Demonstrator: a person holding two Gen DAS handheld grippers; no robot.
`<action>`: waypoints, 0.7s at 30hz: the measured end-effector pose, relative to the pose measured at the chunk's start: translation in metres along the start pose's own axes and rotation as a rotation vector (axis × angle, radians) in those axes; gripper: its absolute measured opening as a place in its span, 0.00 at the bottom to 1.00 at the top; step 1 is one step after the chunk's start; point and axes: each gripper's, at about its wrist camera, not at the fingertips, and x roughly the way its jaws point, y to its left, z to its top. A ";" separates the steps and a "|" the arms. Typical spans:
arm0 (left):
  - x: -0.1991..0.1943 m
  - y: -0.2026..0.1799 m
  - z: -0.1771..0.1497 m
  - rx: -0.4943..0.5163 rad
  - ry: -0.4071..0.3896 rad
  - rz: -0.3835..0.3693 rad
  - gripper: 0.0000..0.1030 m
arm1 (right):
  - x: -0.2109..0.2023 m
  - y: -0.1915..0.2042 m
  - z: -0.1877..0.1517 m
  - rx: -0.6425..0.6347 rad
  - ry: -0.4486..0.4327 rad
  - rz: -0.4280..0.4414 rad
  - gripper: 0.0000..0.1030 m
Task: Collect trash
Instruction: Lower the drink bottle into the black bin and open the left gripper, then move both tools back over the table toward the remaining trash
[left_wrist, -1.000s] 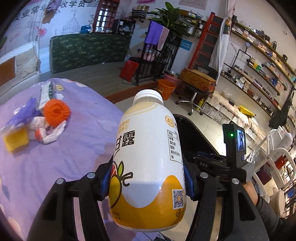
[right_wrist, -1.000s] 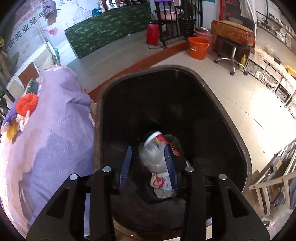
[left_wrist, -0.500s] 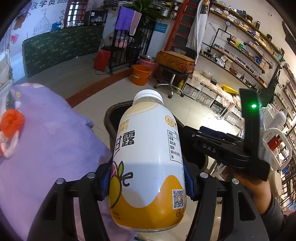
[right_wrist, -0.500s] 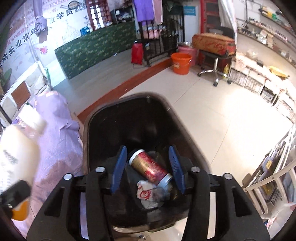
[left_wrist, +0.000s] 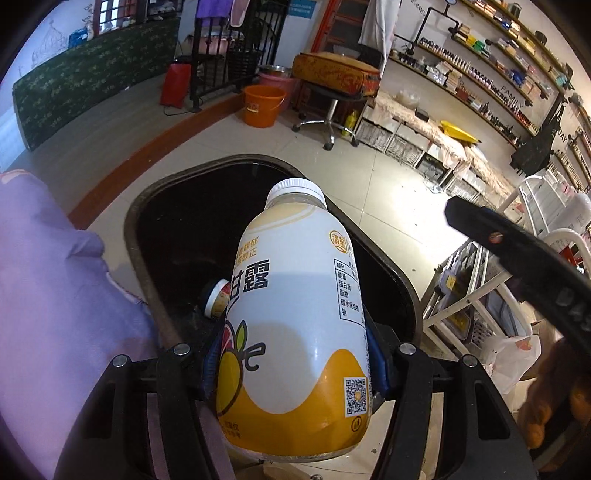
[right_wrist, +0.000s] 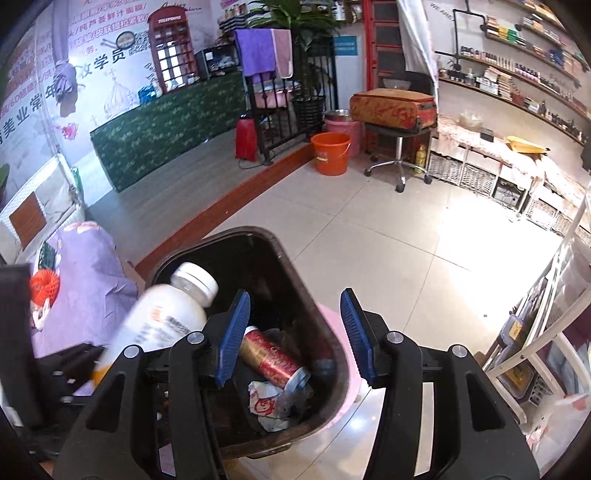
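Observation:
A white and yellow drink bottle with a white cap is clamped between the blue pads of my left gripper. It hangs tilted over the mouth of the dark trash bin. The right wrist view shows the same bottle at the bin's left rim. My right gripper stands open above the bin, with nothing between its pads. Inside the bin lie a red can and a crumpled white wrapper. The can's end peeks out beside the bottle.
A table under a purple cloth stands left of the bin, with an orange foam net on it. An orange bucket and a wheeled stool stand across the tiled floor. White racks are to the right.
My left gripper carried the bottle from over the purple table to above the bin. My right gripper let go of its trash into the bin, opened wider and rose away.

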 end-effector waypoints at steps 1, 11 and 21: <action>0.003 -0.002 0.000 0.003 0.004 0.004 0.58 | -0.003 -0.003 0.000 0.005 -0.005 -0.006 0.50; 0.015 -0.012 0.004 0.028 0.043 0.021 0.79 | -0.005 -0.014 0.003 0.027 -0.014 -0.020 0.50; -0.029 -0.012 -0.005 0.008 -0.062 0.011 0.84 | -0.008 -0.007 0.007 0.029 -0.032 -0.016 0.59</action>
